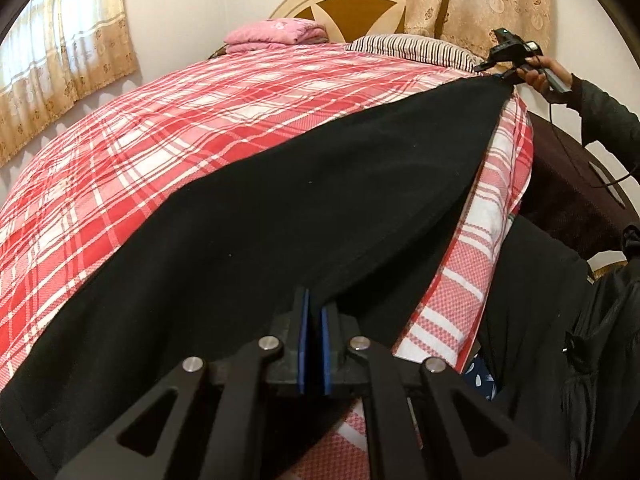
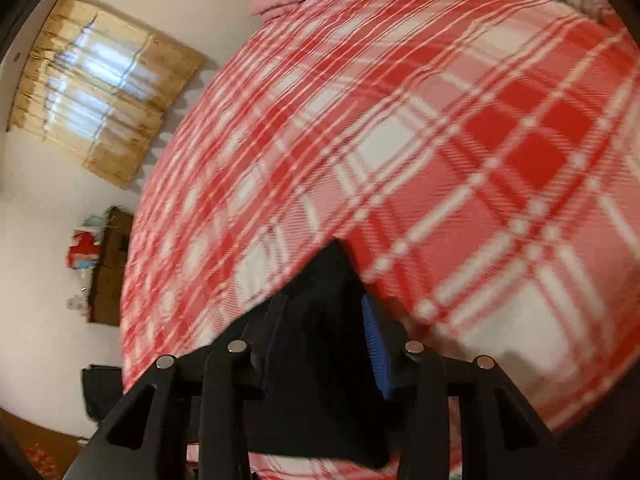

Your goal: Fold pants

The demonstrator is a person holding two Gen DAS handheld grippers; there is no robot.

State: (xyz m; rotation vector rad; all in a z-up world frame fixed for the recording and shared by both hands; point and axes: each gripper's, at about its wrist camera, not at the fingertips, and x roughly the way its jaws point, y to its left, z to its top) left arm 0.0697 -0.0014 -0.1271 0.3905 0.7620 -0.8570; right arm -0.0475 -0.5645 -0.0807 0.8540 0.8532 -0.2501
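Black pants (image 1: 280, 208) lie stretched along the near side of a bed with a red and white plaid cover (image 1: 168, 128). My left gripper (image 1: 313, 312) is shut on one end of the pants, its blue pads pinching the cloth. My right gripper (image 1: 496, 74) shows far off in the left wrist view, in a hand, pinching the other end near the pillow. In the right wrist view the right gripper (image 2: 324, 312) is shut on a black fold of the pants (image 2: 320, 360) above the plaid cover (image 2: 440, 160). That view is blurred.
A striped pillow (image 1: 412, 50) and a folded pink blanket (image 1: 276, 32) lie at the head of the bed by the headboard (image 1: 340, 8). Curtains (image 1: 64, 64) hang on the left wall. The person's dark clothing (image 1: 560, 340) stands at the bed's right edge.
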